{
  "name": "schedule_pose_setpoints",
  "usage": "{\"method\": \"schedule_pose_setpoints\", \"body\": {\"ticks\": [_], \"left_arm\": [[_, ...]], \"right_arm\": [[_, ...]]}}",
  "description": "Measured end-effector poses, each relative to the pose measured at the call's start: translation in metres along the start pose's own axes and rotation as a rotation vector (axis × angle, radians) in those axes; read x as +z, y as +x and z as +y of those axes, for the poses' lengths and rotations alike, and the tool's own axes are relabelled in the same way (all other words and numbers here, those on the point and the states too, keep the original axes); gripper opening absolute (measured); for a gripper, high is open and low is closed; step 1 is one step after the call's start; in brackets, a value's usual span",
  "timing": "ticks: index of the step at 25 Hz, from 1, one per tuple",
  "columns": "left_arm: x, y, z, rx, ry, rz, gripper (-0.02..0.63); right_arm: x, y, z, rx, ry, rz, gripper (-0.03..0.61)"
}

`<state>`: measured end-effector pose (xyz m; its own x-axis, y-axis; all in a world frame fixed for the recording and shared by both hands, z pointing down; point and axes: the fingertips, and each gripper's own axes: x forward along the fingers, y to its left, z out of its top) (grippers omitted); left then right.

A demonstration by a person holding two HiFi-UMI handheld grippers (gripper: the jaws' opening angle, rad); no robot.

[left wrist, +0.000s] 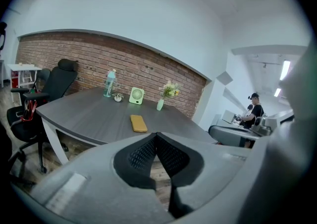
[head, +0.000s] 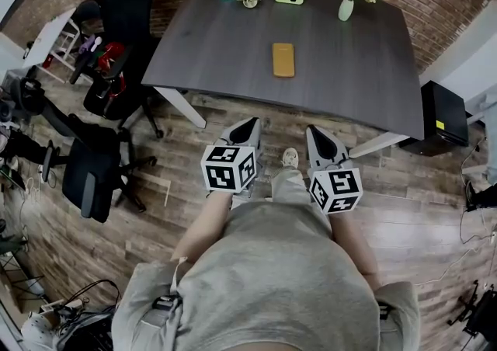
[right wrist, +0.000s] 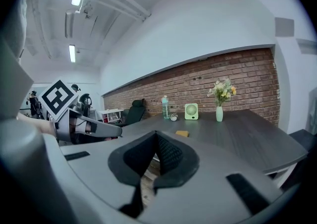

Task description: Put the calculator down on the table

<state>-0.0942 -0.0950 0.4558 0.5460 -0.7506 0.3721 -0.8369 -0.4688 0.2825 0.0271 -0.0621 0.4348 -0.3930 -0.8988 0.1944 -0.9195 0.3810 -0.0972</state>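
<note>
Left gripper (head: 247, 126) and right gripper (head: 316, 133) are both pinched together, empty. The calculator (head: 283, 60) lies flat on the table (head: 365, 70); probably only a knocked table could shift it.

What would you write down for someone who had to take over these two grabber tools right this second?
Left gripper: jaws together, nothing between them.
Right gripper: jaws together, also empty.
Both are held in front of the person, over the wooden floor and short of the table's near edge.
The calculator, a flat yellow slab, lies flat on the dark table near its middle, apart from the bottle, fan and vase along the far edge.
Done: the calculator is down and released.
Left: apparently nothing; the task looks complete.
</note>
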Motion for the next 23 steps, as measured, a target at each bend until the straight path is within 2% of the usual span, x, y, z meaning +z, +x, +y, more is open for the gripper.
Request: {"method": "schedule_pose_setpoints", "body": {"ticks": [23], "left_arm": [[0.001, 0.010, 0.007, -0.014, -0.029, 0.013, 0.020]], "right_arm": [[-0.004, 0.013, 0.000, 0.007, -0.007, 0.030, 0.002]]}}
